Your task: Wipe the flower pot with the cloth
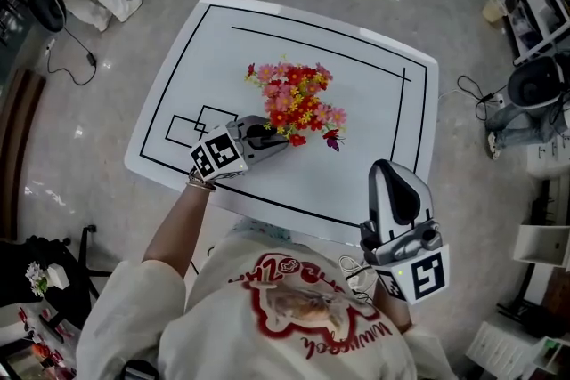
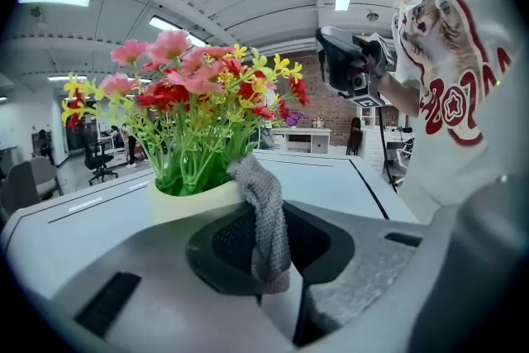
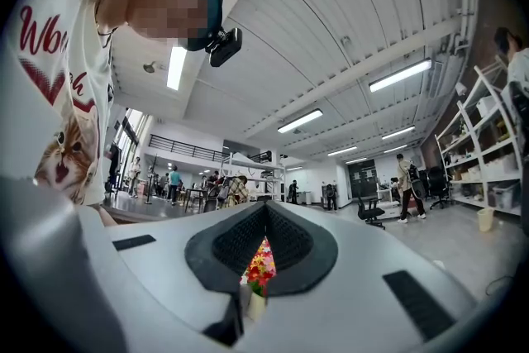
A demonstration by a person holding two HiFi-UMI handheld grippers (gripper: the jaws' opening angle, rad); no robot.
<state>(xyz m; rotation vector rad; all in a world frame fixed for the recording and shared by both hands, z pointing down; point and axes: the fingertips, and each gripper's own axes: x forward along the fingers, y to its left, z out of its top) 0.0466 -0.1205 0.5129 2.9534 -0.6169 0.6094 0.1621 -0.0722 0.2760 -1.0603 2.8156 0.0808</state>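
saw a pale cream flower pot (image 2: 192, 205) upright on the white worktop (image 1: 356, 182), full of red, pink and yellow flowers (image 1: 294, 98); found a grey knitted cloth (image 2: 266, 219) pinched in the left tongs (image 1: 272, 138), draped against the pot's rim.

Right tongs (image 3: 264, 215) tips together, flowers (image 3: 261, 264) and pale flower pot (image 3: 256, 306) distant — glimpsed through slit

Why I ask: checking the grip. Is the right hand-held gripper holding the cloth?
No, the cloth hangs pinched in the left hand-held gripper, while the right hand-held gripper holds nothing.
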